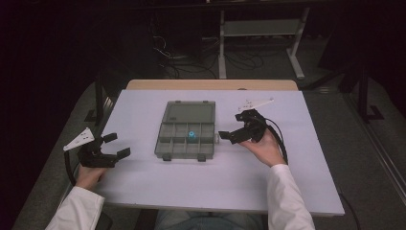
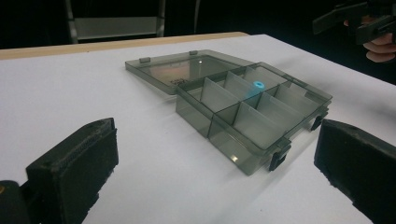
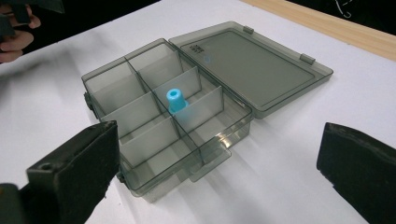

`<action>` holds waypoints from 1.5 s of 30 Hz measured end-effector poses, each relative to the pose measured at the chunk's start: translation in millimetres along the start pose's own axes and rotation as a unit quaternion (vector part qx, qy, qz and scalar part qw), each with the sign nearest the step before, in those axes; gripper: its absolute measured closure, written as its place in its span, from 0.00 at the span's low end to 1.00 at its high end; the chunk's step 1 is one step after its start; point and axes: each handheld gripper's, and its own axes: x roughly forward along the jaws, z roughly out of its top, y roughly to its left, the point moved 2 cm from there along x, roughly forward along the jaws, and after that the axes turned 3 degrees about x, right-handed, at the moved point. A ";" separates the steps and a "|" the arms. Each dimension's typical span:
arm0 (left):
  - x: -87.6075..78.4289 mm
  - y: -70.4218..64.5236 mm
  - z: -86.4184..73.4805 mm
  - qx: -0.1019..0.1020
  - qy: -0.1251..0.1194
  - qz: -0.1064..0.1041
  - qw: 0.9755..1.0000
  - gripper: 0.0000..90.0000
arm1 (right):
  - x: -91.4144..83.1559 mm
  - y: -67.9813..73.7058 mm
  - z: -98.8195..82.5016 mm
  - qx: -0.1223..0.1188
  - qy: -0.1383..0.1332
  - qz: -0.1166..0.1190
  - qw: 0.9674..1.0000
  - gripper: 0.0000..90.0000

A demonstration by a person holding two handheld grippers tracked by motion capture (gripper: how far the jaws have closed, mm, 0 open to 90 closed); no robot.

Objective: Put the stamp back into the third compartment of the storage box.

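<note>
High view: we note a smoky grey compartment box (image 1: 186,136) at the middle of the white table (image 1: 143,187), its lid (image 1: 189,112) folded flat behind it. A small blue cap (image 1: 191,136) stands in one of the box's inner compartments. The left gripper (image 1: 116,145) rests well to the box's left, jaws wide apart, holding nothing. The right gripper (image 1: 232,128) sits just beside the box's right end, jaws likewise spread and empty.
</note>
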 end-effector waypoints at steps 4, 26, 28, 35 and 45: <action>-0.2 -0.1 0.0 -0.001 0.000 0.001 1.000 0.00 | -4.3 -1.0 -4.2 -0.004 -0.007 -0.003 1.000 0.00; -0.7 -1.7 -0.4 -0.002 0.000 -0.001 1.000 0.00 | -43.0 -6.7 -40.5 0.019 -0.063 -0.024 0.998 0.00; -0.3 -2.3 -0.5 -0.004 0.000 0.000 1.000 0.00 | -45.1 -6.2 -43.3 0.018 -0.065 -0.027 0.997 0.00; -0.3 -2.6 -0.5 -0.004 -0.001 -0.001 1.000 0.00 | -54.3 -7.6 -54.5 0.021 -0.076 -0.038 0.996 0.00; 0.3 -2.8 -1.2 -0.004 0.000 -0.002 1.000 0.00 | -71.6 -11.9 -71.6 0.039 -0.110 -0.042 0.992 0.00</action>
